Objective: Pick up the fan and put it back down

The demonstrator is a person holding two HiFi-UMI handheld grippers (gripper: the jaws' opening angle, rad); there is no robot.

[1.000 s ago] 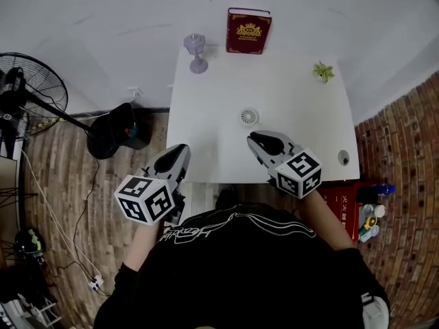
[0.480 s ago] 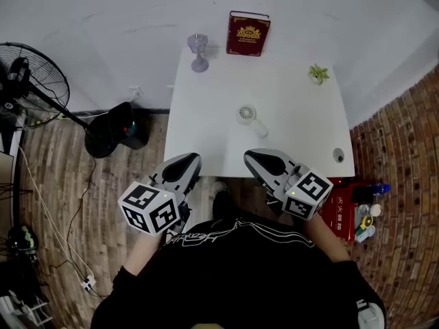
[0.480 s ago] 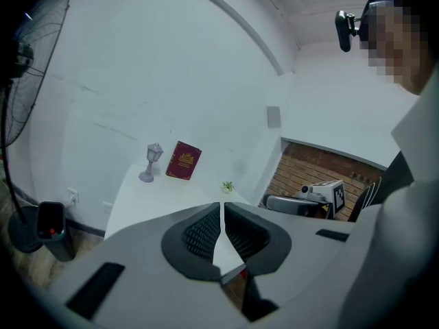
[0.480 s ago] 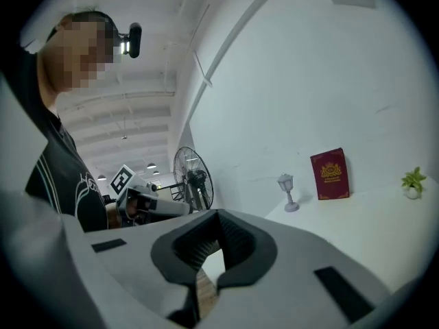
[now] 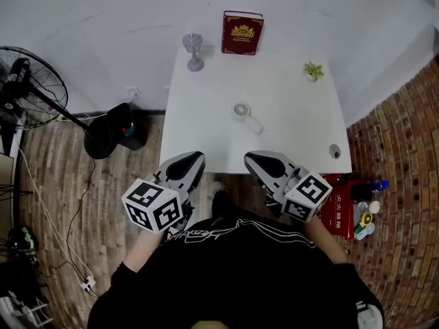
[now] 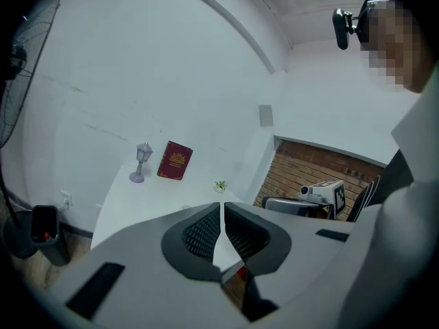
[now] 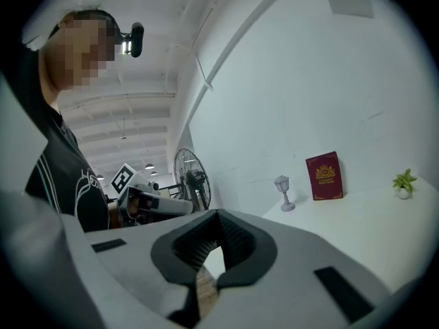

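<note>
Retreat of both grippers noted. A second ago the right gripper [image 5: 252, 159] hung over the near part of the table [image 5: 206, 115], just beside the small fan [image 5: 241, 111]. Now it and the left gripper [image 5: 197, 159] sit back past the table's near edge, close to the person's chest and well apart from the fan. Fan lies flat mid-table, grille up, handle pointing toward the near right, with nothing touching it. Right jaws are fully together with nothing between the pads; left jaws likewise meet and are empty. Judgement: the fan is already set back down and the hands are clearing off, so the task looks done or nearly so. On views: only the head view shows the small fan, since in both gripper views the gripper body blocks that part of the tabletop. The gripper views alone show the ribbed pads meeting. The right gripper view shows the floor fan [image 7: 192, 177] upright behind the left gripper, while the head view has it off to the left on the wood floor. Red book [image 5: 241, 33] and lantern ornament [image 5: 194, 51] stand at the far edge in all three views.
</note>
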